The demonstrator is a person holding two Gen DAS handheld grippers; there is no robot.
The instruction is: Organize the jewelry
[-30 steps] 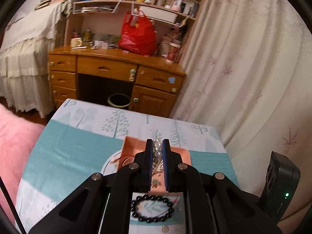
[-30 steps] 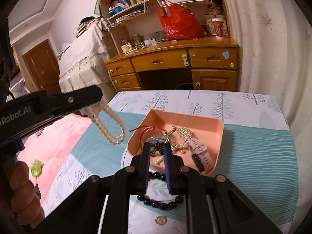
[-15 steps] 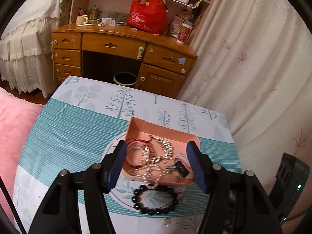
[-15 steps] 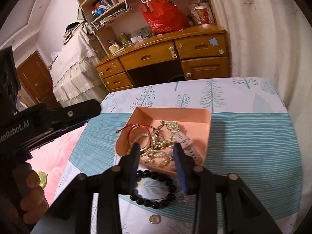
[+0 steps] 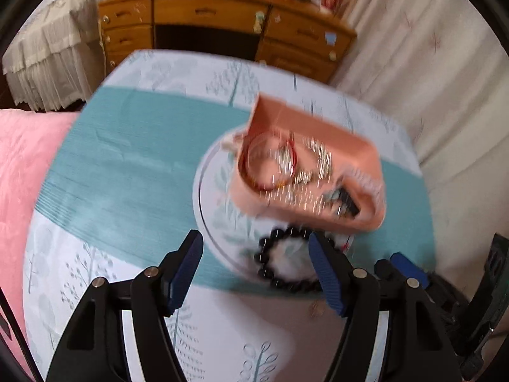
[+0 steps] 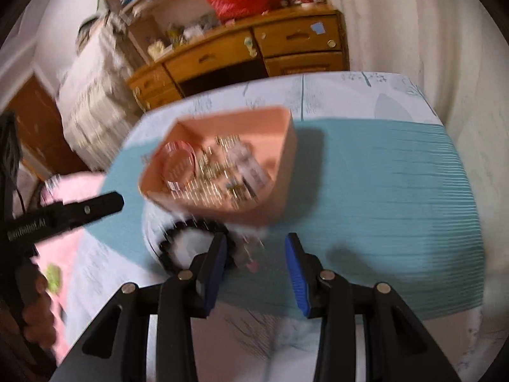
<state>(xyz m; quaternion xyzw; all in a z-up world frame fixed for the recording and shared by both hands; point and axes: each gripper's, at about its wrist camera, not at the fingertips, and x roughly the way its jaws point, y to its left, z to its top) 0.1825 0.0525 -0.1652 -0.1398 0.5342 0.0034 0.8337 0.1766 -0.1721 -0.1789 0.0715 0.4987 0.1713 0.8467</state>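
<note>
L gripper (image 5: 254, 254): jaws wide apart, holding nothing
R gripper (image 6: 256, 254): jaws apart, empty too
Pink tray (image 5: 366, 156): on table (image 5: 127, 165), jewelry inside (blurry)
Black bead bracelet (image 5: 270, 273): on table, just beside tray

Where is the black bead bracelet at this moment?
The black bead bracelet lies on the tablecloth just in front of the pink tray, outside it. In the right wrist view it is beside the left finger of the right gripper.

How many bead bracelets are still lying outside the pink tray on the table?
1. A black round-bead bracelet lies on the table just before the pink plastic tray, near the open right gripper. Blur may hide smaller pieces.
</note>
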